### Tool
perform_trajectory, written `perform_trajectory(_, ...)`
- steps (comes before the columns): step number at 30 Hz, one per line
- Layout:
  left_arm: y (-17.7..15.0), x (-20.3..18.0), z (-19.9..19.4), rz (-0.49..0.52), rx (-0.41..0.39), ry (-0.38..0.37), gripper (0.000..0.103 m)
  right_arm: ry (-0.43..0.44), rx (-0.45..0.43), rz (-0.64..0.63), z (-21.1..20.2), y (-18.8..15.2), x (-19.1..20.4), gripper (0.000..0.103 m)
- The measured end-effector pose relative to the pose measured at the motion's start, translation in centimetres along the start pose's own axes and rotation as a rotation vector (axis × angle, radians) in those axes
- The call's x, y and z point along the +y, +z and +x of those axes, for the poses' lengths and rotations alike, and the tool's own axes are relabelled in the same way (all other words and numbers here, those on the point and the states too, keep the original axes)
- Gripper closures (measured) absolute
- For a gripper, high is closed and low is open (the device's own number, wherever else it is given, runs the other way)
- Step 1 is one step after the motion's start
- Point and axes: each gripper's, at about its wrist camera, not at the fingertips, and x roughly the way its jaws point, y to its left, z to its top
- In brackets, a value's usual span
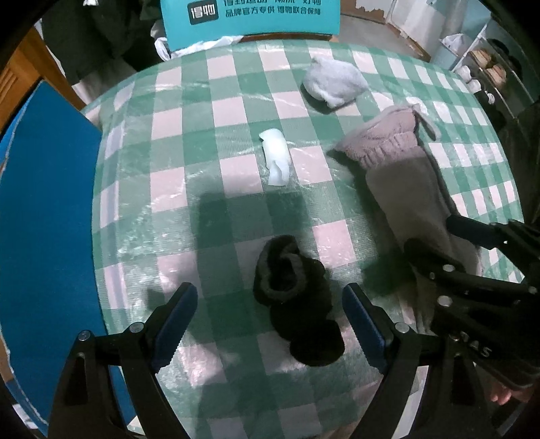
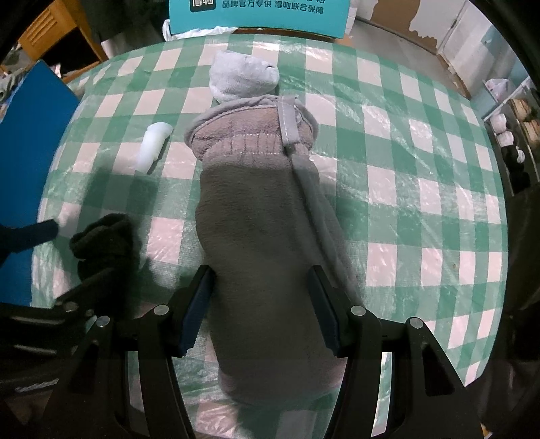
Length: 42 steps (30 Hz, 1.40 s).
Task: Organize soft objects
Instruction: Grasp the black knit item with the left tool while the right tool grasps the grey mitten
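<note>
1. Left wrist view: the left gripper (image 1: 270,324) is pointed down over the checked tablecloth (image 1: 168,189), its jaws spread wide; a black sock (image 1: 297,297) is seen lying between them, untouched by either pad.
2. Right wrist view: the right gripper (image 2: 260,310) is seen with its jaws partly open, astride the near end of a grey-brown towel (image 2: 263,216); whether the pads press the cloth cannot be told.
3. A light grey sock (image 2: 239,79) is seen at the towel's far end, touching it.
4. A small white soft object (image 1: 276,155) is placed left of the towel, apart from it.
5. A teal box (image 1: 249,17) is stood at the far table edge.
</note>
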Motion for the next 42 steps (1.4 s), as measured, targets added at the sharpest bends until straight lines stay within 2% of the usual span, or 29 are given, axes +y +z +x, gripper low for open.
perform_trajectory(5,0.2,0.0,0.6,-0.014,-0.005,-0.015,0.018,0.016,-0.008,-0.006,-0.6,0.1,-0.7,0.046)
perform_trajectory(8,0.2,-0.1,0.8,-0.003,-0.004,-0.020,0.037,0.022,-0.007,-0.003,-0.7,0.1,-0.7,0.046)
perform_trajectory(10,0.0,-0.1,0.9,-0.003,0.003,-0.038,0.055,0.026,-0.009,-0.005,-0.8,0.3,-0.6,0.046)
perform_trajectory(14,-0.7,-0.3,1.0,0.011,-0.007,-0.024,0.063,0.025,-0.013,-0.016,-0.9,0.6,-0.1,0.046)
perform_trajectory(23,-1.1,1.0,0.4,-0.011,-0.021,-0.020,0.064,-0.038,0.020,-0.036,0.9,0.8,1.1,0.046)
perform_trajectory(28,-0.3,2.3,0.3,-0.018,-0.018,-0.028,0.064,-0.079,0.028,-0.049,1.8,1.0,2.0,0.046)
perform_trajectory(36,-0.7,3.7,0.4,-0.023,-0.019,-0.037,0.064,-0.088,0.019,-0.055,2.4,0.5,2.9,0.046)
perform_trajectory(39,-0.8,3.3,0.4,-0.021,-0.021,-0.037,0.064,-0.110,0.018,-0.043,2.1,0.6,2.2,0.065)
perform_trajectory(40,-0.9,3.3,0.3,-0.019,-0.022,-0.038,0.064,-0.119,0.019,-0.039,2.0,0.6,1.9,0.074)
perform_trajectory(42,-0.8,3.4,0.0,-0.016,-0.027,-0.037,0.064,-0.105,0.017,-0.020,1.6,0.6,1.3,0.080)
